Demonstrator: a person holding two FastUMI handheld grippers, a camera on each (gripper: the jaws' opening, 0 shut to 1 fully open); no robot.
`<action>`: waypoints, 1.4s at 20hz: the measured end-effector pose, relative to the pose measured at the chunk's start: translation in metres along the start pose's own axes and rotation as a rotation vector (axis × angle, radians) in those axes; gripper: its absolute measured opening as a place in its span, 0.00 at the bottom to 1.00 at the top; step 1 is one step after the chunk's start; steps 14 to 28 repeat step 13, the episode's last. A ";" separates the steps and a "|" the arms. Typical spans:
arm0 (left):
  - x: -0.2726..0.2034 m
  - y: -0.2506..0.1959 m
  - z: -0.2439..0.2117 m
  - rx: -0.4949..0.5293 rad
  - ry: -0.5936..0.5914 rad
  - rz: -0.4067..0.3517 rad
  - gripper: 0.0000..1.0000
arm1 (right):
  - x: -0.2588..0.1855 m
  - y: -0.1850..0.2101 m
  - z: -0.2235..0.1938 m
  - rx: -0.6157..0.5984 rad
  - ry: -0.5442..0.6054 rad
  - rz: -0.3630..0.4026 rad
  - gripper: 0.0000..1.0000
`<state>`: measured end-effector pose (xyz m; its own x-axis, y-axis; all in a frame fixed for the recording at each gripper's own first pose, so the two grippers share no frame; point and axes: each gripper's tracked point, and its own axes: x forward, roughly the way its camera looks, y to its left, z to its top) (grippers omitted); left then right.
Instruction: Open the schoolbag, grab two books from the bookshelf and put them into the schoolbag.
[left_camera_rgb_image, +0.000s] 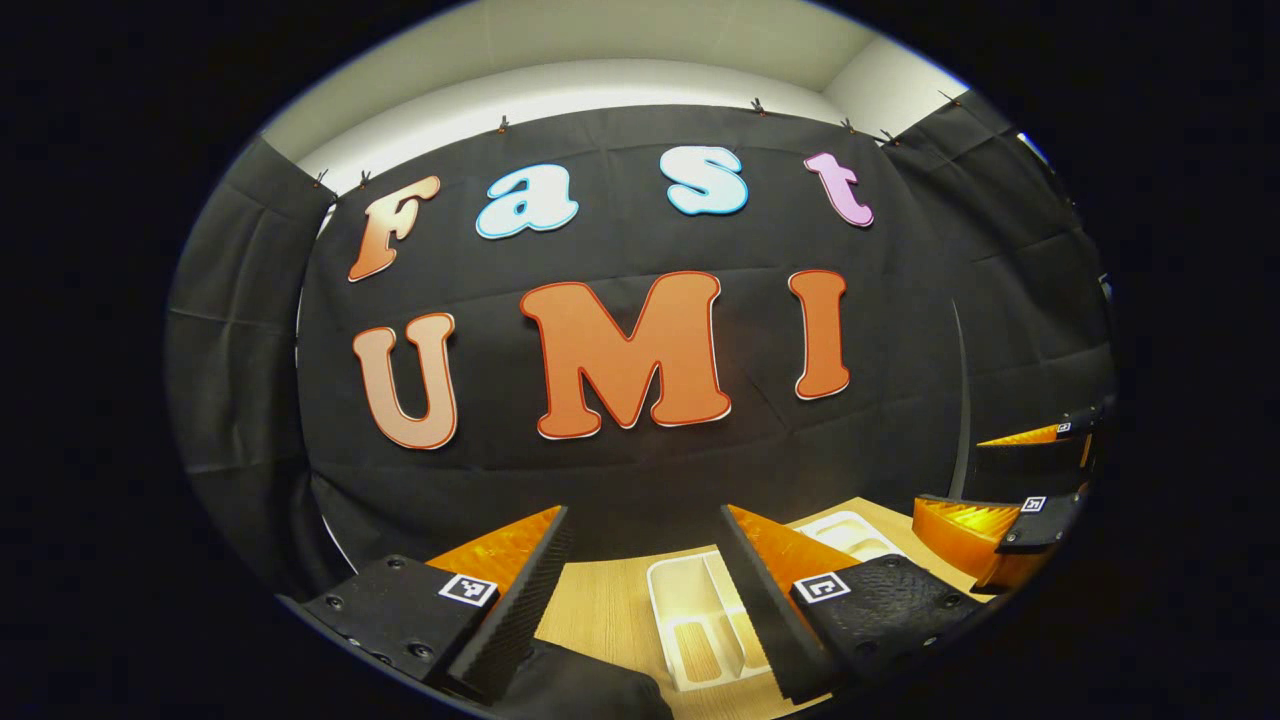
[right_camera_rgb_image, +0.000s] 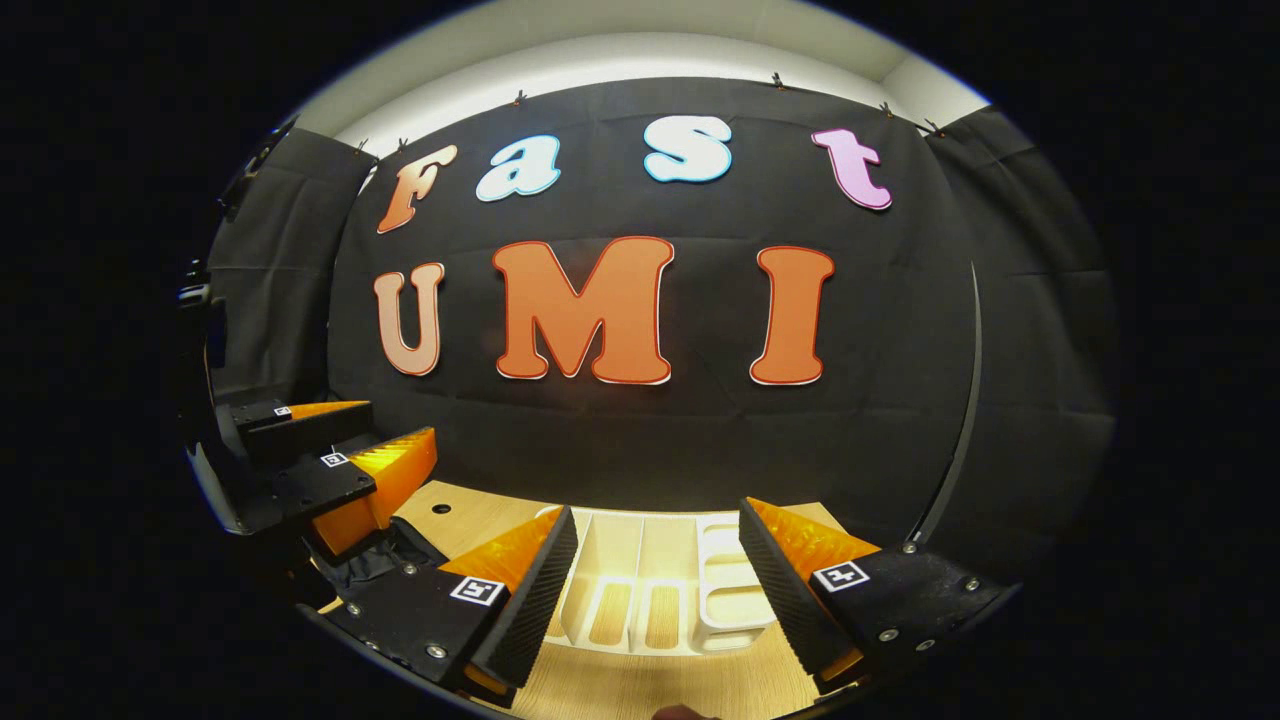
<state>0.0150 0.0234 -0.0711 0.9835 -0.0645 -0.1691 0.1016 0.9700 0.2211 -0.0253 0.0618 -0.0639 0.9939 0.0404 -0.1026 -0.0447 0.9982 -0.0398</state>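
The schoolbag is probably the dark fabric (left_camera_rgb_image: 590, 690) at the bottom edge of the left gripper view, just under the left tongs (left_camera_rgb_image: 645, 570), though too little shows to be sure. Both the left tongs and the right tongs (right_camera_rgb_image: 660, 570) stand wide with nothing between them, raised over the table (right_camera_rgb_image: 480, 510), likely readying to begin. Beyond them sits a white bookshelf (right_camera_rgb_image: 640, 560); no books are visible in its slots.

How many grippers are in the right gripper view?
2: the right gripper at the bottom, jaws open; the left gripper farther off at left, jaws apart.
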 end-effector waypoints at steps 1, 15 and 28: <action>0.000 -0.001 0.000 -0.002 0.001 -0.003 0.92 | -0.001 0.001 -0.001 0.002 0.005 0.004 0.96; -0.001 -0.013 0.001 0.004 -0.002 -0.009 0.92 | 0.000 -0.016 -0.002 0.027 -0.001 -0.016 0.96; -0.001 -0.013 0.001 0.004 -0.002 -0.009 0.92 | 0.000 -0.016 -0.002 0.027 -0.001 -0.016 0.96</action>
